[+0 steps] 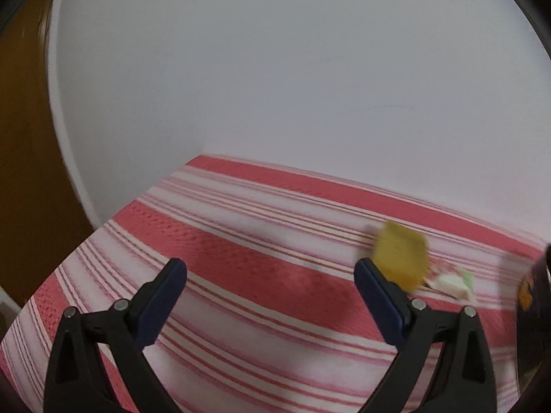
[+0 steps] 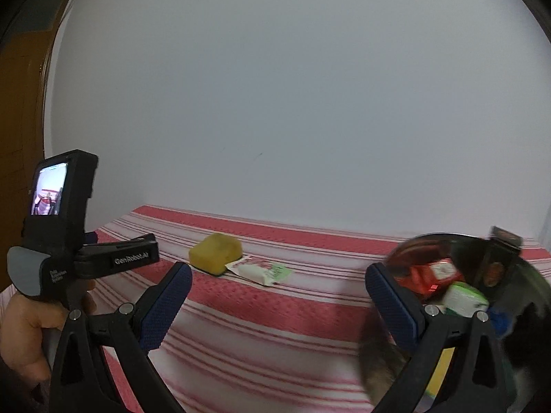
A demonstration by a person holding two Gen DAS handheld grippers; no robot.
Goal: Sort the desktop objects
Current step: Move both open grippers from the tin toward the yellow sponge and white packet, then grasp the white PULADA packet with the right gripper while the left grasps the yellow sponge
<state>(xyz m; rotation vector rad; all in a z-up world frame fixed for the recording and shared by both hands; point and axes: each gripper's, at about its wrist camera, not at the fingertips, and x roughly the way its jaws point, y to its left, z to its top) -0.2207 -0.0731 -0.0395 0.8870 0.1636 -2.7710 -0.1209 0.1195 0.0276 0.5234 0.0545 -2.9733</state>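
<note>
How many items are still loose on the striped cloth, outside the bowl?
2. A yellow sponge lies mid-cloth, and a white sachet touches its right side. More may be hidden behind the metal bowl, outside both views.

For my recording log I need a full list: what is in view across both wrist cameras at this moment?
Yellow block: one, yellow, on the cloth, touching the packet beside it.
Packet: one, white with red and green print, flat on the cloth.
Dark bowl: one, shiny and dark, at the right edge, blurred.
Items in the bowl: a red pack and a white-green pack; the others are too blurred to count.
Striped cloth: one, red and white, covering the surface.
Wall: white, behind the cloth.
Wooden door: brown, far left.
Left gripper: black with blue pads, open, empty.
Right gripper: the same, open, empty.
Hand: one, holding the left gripper's handle.
</note>
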